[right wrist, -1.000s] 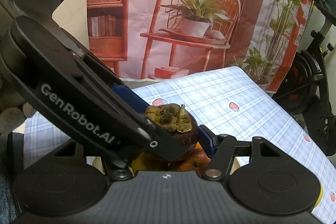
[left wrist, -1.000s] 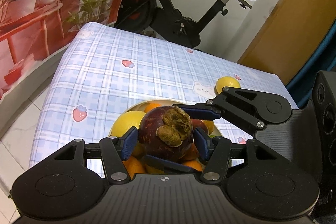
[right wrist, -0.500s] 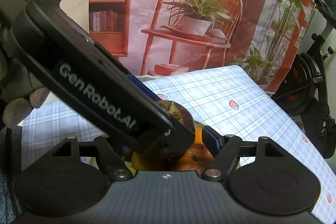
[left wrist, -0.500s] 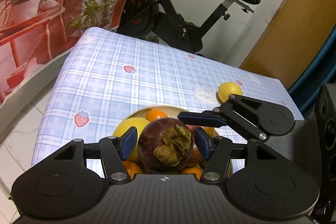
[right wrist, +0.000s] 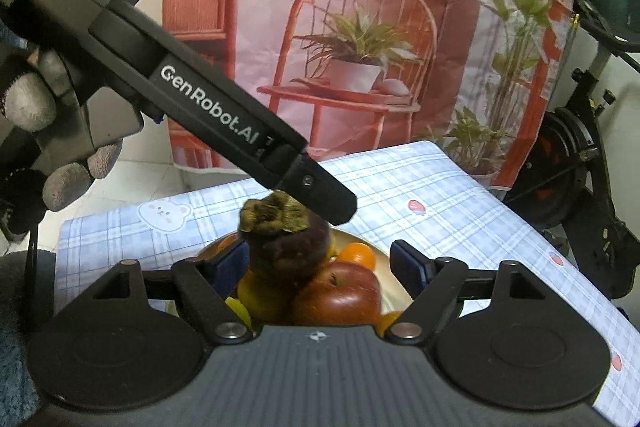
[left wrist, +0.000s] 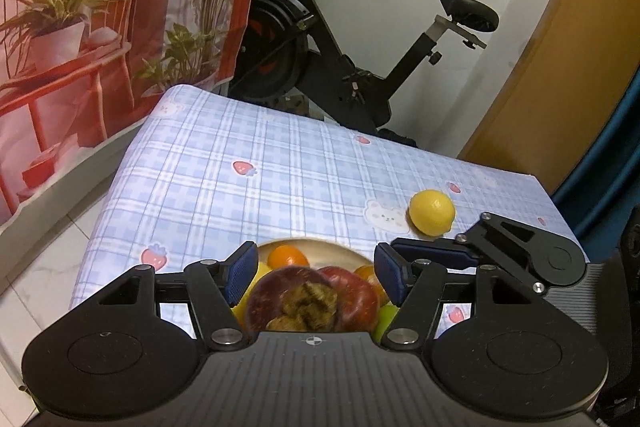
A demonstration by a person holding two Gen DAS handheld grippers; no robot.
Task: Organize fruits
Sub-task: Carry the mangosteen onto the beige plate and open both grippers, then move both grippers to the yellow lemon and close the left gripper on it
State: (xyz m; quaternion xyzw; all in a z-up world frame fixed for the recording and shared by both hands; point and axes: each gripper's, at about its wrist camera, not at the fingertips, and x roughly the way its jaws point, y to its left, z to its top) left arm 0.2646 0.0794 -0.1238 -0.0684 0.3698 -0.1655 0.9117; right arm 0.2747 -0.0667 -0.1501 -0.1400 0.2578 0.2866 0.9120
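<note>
A dark purple mangosteen (left wrist: 298, 301) with a dry brown cap rests on top of the fruit pile in a pale round plate (left wrist: 320, 251). It also shows in the right wrist view (right wrist: 288, 243). The pile holds a red apple (right wrist: 340, 295), oranges (left wrist: 287, 255) and yellow fruit. My left gripper (left wrist: 312, 269) is open and empty, raised just above the mangosteen. My right gripper (right wrist: 320, 263) is open and empty over the plate (right wrist: 394, 283), with the left gripper's finger crossing above it. A yellow lemon (left wrist: 432, 211) lies alone on the tablecloth.
The table wears a blue plaid cloth (left wrist: 260, 179) with strawberry prints. An exercise bike (left wrist: 340, 67) stands beyond its far edge. A printed red chair backdrop (right wrist: 360, 47) hangs to the side. The floor drops off at the cloth's left edge.
My left gripper opened and let go of the mangosteen, which now sits on the fruit pile. The left gripper then lifted up and away. The right gripper stayed open.
</note>
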